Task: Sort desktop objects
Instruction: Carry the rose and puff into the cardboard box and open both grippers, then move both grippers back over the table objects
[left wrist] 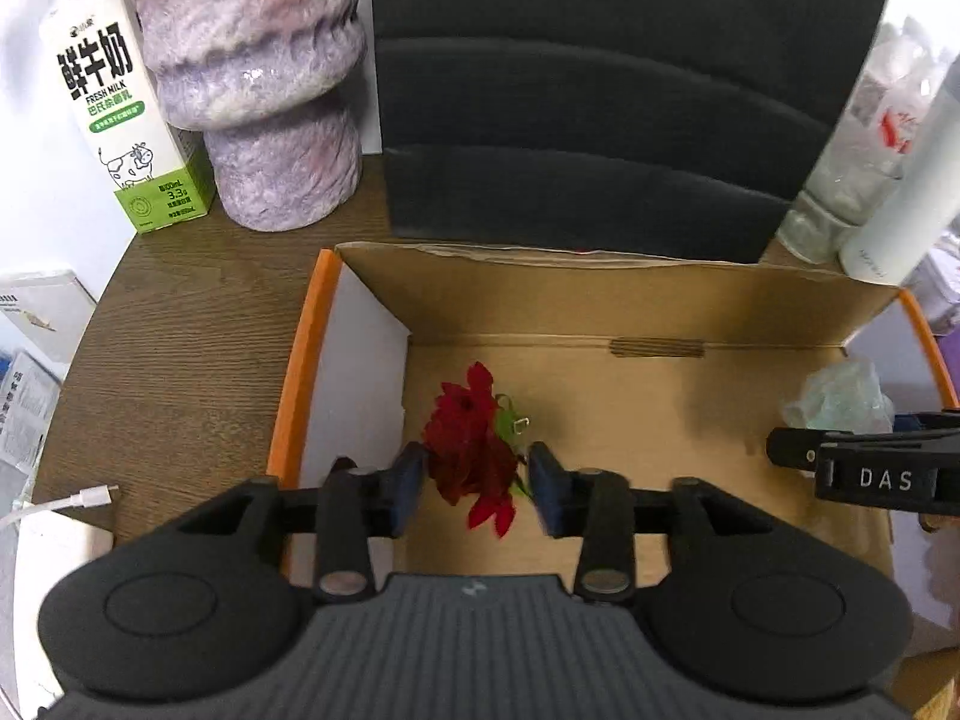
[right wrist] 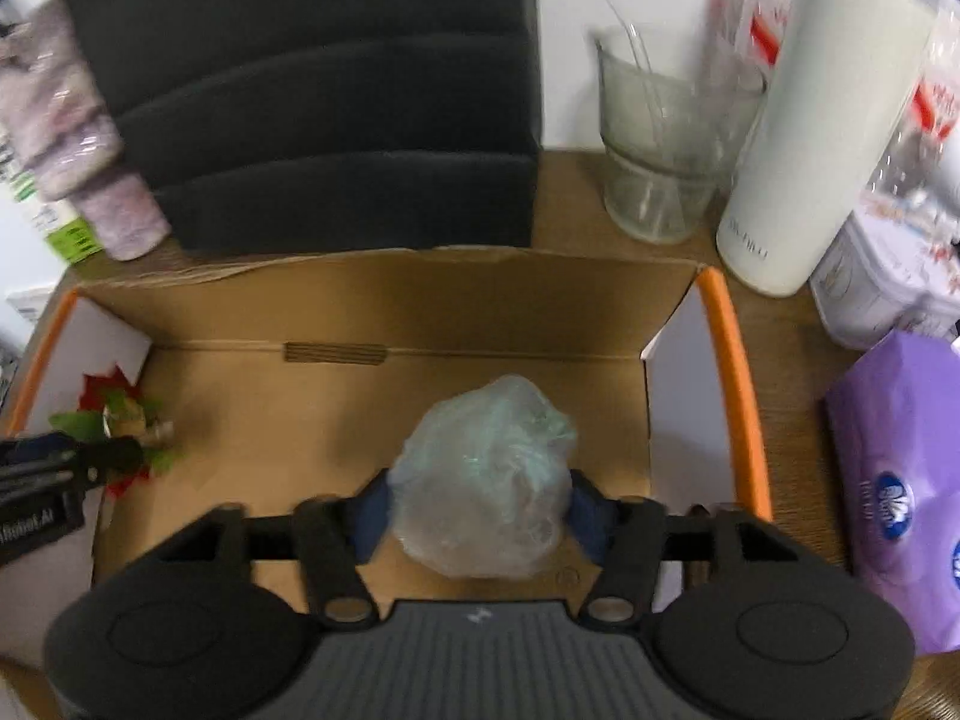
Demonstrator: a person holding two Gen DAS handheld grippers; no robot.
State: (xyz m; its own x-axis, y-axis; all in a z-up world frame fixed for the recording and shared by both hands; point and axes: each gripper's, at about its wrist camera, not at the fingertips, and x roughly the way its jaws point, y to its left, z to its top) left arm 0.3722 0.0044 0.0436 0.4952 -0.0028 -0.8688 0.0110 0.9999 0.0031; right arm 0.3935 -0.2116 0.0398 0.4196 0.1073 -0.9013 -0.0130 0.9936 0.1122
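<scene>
The step in hand looked like the drop into the cardboard box (left wrist: pixel 600 300). The left gripper (left wrist: pixel 477 480) stood half open around the red flower (left wrist: pixel 474 450), its pads just clear of it. The right gripper (right wrist: pixel 480 510) bracketed the crumpled plastic bag (right wrist: pixel 486 480) (contact hard to judge), at three o'clock of the flower. Next: lift both away.

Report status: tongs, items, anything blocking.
Left tongs astride red flower in cardboard box. Right tongs around crumpled plastic bag. No obstruction.
</scene>
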